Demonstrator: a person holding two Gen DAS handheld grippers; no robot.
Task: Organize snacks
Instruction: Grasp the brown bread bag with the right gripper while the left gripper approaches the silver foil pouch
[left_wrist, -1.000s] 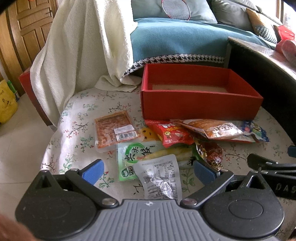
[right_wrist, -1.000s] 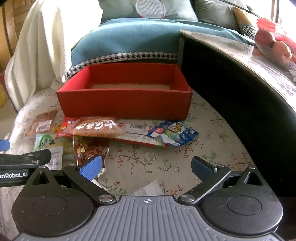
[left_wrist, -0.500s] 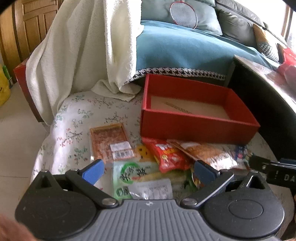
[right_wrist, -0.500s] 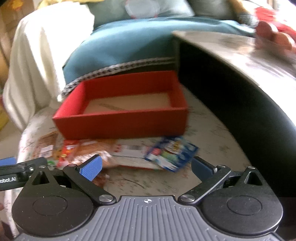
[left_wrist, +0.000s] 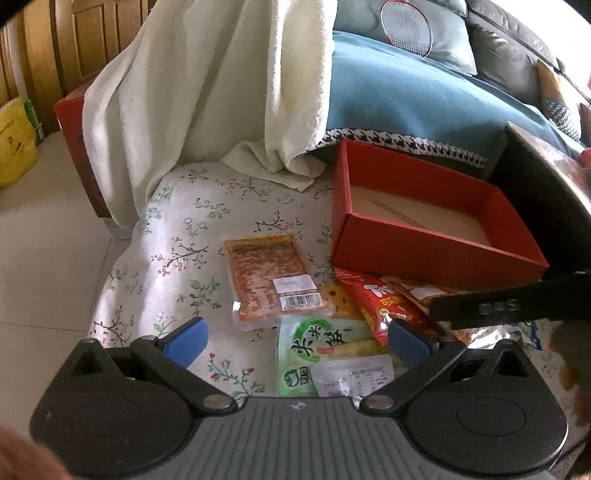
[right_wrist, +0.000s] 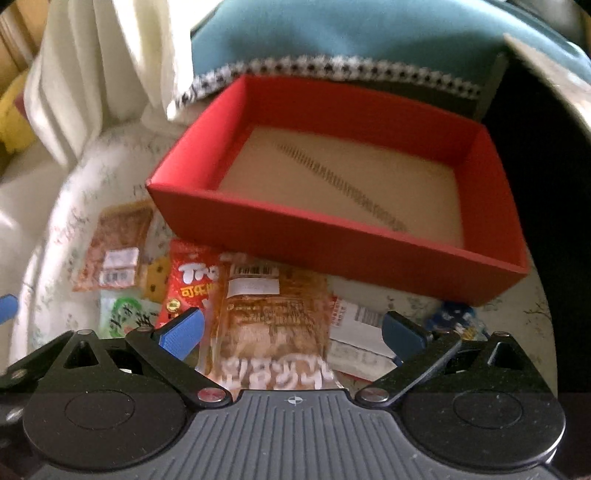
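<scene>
Both my tools spread wide, nothing gripped: left tool (left_wrist: 295, 338) over the green packet (left_wrist: 317, 345), right tool (right_wrist: 291, 332) over the orange packet (right_wrist: 273, 328). Snack pile lies on the floral desk (left_wrist: 192, 236), touching the red box (right_wrist: 332, 173), front wall.

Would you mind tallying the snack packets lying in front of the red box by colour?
Orange-brown packets: 2
Red packet: 1
Green packet: 1
Yellow packet: 1
Blue packet: 1
White or clear packets: 2
Total: 8 packets that I can tell apart; others may lie hidden underneath.
</scene>
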